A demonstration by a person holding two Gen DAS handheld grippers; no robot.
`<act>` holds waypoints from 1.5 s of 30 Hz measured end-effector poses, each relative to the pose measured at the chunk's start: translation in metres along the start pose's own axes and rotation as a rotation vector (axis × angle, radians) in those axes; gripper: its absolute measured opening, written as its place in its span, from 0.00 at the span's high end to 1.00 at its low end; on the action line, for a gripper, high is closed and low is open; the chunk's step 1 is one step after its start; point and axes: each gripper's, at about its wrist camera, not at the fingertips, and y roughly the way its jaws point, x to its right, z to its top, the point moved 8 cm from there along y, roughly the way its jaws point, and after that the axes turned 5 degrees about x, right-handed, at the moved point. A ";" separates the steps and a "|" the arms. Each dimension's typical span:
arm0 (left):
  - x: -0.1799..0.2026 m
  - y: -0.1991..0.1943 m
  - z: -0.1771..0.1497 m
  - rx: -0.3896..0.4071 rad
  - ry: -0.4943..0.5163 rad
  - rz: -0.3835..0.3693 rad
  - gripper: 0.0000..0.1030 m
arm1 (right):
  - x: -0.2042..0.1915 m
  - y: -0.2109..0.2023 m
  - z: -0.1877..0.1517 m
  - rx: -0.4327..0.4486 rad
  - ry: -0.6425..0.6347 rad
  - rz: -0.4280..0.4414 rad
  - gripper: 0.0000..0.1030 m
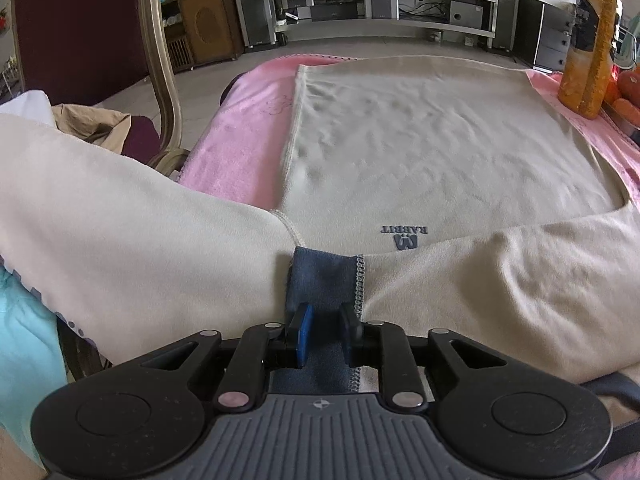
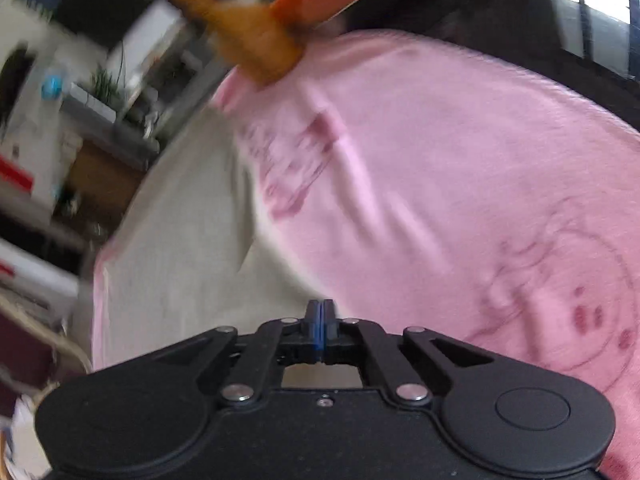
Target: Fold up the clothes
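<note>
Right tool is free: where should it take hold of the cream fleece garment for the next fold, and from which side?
Judging by its pose, grip the cream fleece garment at its stitched straight side edge, coming in from the pink blanket side. That edge lies flat, exposed and unobstructed, so low fingers could likely slide under it.

garment [image 1: 420, 140] flat on blanket [image 1: 240, 132], bottle [image 1: 592, 40] at its right edge, chair [image 1: 160, 60] left

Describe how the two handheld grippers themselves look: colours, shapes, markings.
Both are matte black, with round side discs and angled linkage bars joined by silver rivets. The left gripper has blue-faced fingers and a grey ribbed plate bearing a small round emblem. The right gripper has blue pads too, and a plain black body.
</note>
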 end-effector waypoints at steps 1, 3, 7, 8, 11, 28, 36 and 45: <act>0.000 -0.001 -0.001 0.004 0.010 0.001 0.80 | 0.007 -0.006 0.006 0.037 -0.009 -0.064 0.97; 0.001 -0.004 -0.002 0.011 0.026 0.004 0.80 | 0.010 -0.017 0.011 0.060 -0.042 -0.091 0.97; -0.005 -0.024 -0.008 0.002 -0.008 0.006 0.80 | 0.010 -0.035 -0.008 -0.019 -0.070 -0.049 0.95; -0.007 -0.030 -0.009 0.003 -0.019 0.005 0.80 | 0.010 -0.043 -0.017 -0.039 -0.073 -0.037 0.95; -0.013 -0.049 -0.010 0.039 -0.075 -0.039 0.80 | 0.009 -0.061 -0.038 -0.088 -0.068 0.023 0.94; -0.041 -0.045 -0.033 -0.099 -0.098 0.159 0.71 | -0.004 -0.081 -0.043 0.067 -0.373 -0.167 0.89; -0.069 -0.105 -0.006 0.038 -0.252 0.014 0.66 | -0.091 -0.118 -0.100 -0.097 -0.566 0.103 0.66; -0.198 -0.145 0.040 0.231 -0.496 0.066 0.61 | -0.197 -0.137 -0.130 -0.086 -0.603 0.323 0.50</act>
